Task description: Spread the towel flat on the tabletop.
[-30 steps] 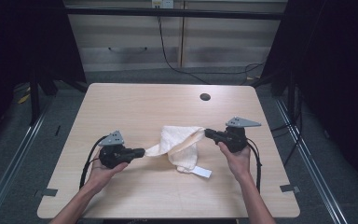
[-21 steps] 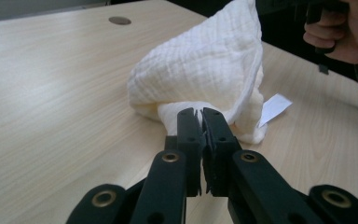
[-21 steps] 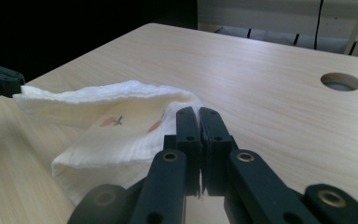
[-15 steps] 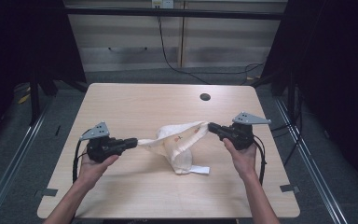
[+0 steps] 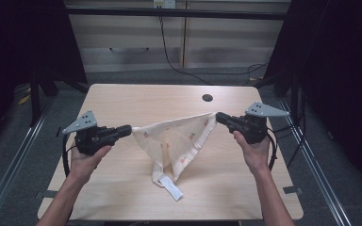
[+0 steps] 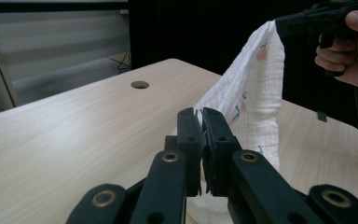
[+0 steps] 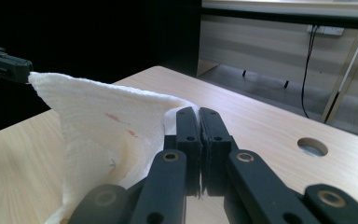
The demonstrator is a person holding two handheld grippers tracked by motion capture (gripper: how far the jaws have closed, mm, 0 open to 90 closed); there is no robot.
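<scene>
At the centre of the high view, a person holds a small cream cloth [image 5: 175, 141] stretched in the air between two handheld grippers above a pale wooden table [image 5: 136, 101]. The left gripper [image 5: 128, 130], at middle left of the frame, is clenched on one corner; the right gripper [image 5: 219, 117], at middle right, is clenched on the opposite corner. The top edge runs nearly taut between them, and the rest hangs in a downward point whose tip and a white label [image 5: 171, 189] reach the tabletop at lower centre. The lifting and spreading seem done; the cloth is bunched rather than flat, so laying it out or folding it is likely left.
</scene>
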